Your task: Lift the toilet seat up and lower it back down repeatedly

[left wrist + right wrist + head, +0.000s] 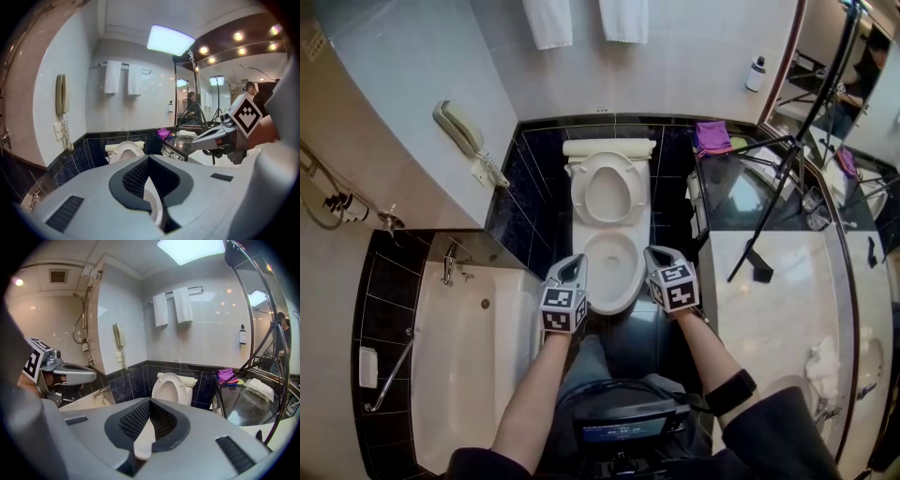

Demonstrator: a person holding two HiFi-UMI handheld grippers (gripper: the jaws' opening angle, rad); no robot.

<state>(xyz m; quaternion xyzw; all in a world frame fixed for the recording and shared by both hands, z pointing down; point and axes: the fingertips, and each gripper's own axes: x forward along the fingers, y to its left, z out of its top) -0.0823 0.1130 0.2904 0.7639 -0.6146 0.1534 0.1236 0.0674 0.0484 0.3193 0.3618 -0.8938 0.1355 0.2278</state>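
Toilet seat: raised, leaning on cistern; bowl open below; left tool and right tool: both clenched, empty, flanking the bowl's front; seat apparently due for lowering.

— What's the room like?
— White walls above a dark tile band, with a bathtub on the left.
— Light?
— A bright ceiling panel. Towels hang on the far wall, a phone on the left.
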